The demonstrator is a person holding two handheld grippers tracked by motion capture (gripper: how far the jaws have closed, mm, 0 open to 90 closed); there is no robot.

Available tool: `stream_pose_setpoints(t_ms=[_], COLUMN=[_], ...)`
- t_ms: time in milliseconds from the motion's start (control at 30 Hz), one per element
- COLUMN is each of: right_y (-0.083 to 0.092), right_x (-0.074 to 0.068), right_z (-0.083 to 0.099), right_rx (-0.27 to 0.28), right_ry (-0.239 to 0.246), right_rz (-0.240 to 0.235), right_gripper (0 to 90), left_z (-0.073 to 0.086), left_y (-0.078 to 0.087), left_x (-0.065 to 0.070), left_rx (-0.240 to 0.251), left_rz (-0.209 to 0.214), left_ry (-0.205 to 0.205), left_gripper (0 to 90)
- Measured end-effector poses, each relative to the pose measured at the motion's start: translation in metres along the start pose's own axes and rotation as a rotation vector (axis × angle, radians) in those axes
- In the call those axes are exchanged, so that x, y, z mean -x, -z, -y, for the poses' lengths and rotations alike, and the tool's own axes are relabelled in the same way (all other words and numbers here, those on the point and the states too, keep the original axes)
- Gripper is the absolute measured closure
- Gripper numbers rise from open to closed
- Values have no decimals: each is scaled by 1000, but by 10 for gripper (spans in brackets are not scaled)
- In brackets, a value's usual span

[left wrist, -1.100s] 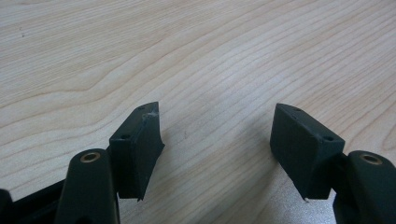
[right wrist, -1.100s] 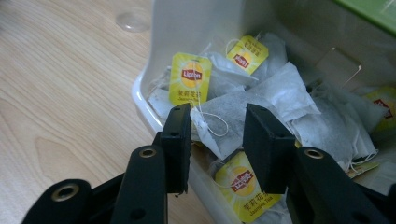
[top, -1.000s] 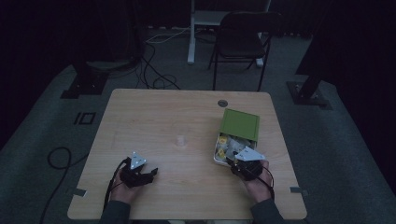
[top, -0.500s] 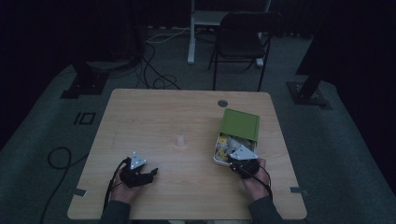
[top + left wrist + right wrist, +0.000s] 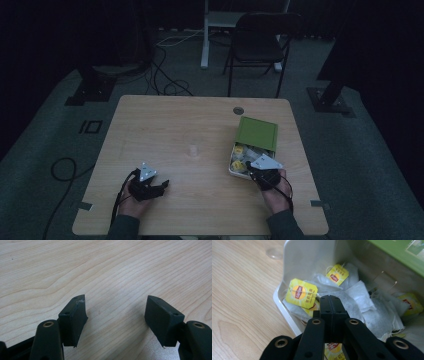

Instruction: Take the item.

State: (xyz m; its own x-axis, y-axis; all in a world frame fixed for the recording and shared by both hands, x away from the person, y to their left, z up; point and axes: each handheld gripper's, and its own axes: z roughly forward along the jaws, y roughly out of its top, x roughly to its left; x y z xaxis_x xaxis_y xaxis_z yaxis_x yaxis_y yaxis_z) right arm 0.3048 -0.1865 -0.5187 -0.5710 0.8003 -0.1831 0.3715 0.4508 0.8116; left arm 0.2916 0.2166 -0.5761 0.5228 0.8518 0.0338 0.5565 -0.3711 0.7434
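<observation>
An open white box of yellow-tagged tea bags lies at the table's right, its green lid hinged back behind it. My right gripper reaches into the box's near end. Its jaws have just been closing and now stand shut, tips together down among the white bags. A yellow tag runs under the tip, but I cannot tell whether it is pinched. Over bare wood at the front left, my left gripper is open, with nothing between its pads.
A small clear cup stands near the table's middle, left of the box. A round grommet sits at the far edge. Beyond the table are a dark chair and floor cables.
</observation>
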Motion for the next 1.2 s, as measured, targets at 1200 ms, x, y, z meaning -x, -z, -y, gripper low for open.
stream_pose_setpoints(t_ms=[1200], right_y=[39], right_x=[2], right_z=[-26], right_rx=[119], right_ry=[-37], right_rz=[-28], right_gripper=[900], left_z=[0], left_y=[0], left_x=[0], left_rx=[1], left_rz=[0], left_ry=[1], left_gripper=[347])
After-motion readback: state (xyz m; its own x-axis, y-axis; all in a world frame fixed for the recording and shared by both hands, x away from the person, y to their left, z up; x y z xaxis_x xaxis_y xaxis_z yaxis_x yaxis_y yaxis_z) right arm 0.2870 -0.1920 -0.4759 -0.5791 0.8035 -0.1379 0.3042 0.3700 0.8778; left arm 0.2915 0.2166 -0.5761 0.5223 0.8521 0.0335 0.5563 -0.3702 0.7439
